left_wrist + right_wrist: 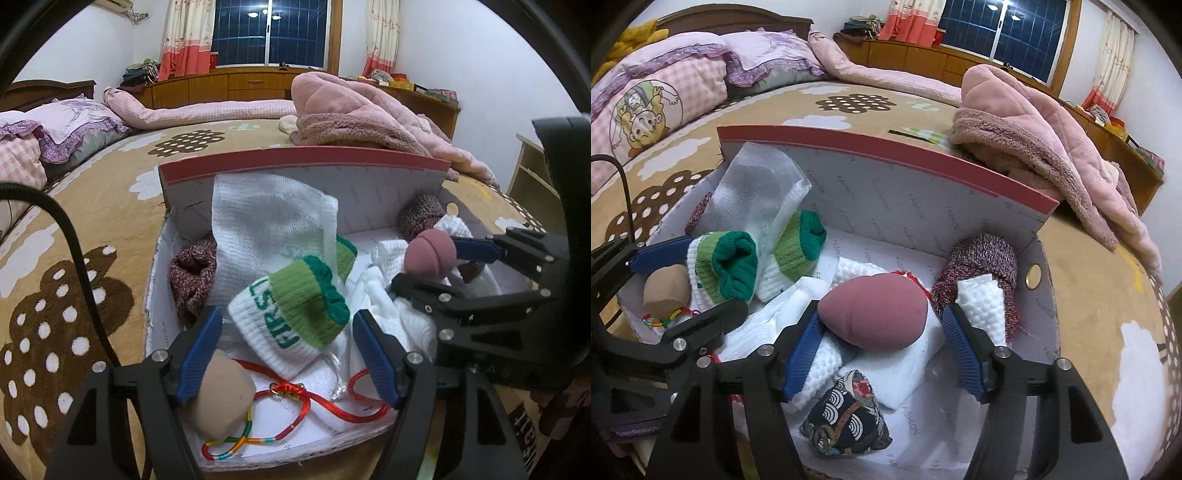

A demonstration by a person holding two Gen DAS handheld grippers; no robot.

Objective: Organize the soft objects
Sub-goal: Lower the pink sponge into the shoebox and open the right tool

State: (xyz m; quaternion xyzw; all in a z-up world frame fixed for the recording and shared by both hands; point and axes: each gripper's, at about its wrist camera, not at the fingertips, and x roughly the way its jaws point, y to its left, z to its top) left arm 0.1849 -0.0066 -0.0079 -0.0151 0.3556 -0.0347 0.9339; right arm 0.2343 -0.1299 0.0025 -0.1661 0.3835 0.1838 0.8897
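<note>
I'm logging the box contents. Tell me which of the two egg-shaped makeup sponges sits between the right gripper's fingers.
The dusty-rose sponge, lying between the open right gripper fingers. The other, the beige sponge, lies at the box's far left end.

you can read "first" in green letters on the white sock (280, 325) with the green cuff. the word "fashion" is printed again and again, in small grey letters, on the inside of the cardboard box (908, 206), on its floor and lid.

White sock (291, 325) with green cuff, mauve sponge (873, 312), tan sponge (223, 393), navy pouch (846, 417) apparently wave-patterned
</note>
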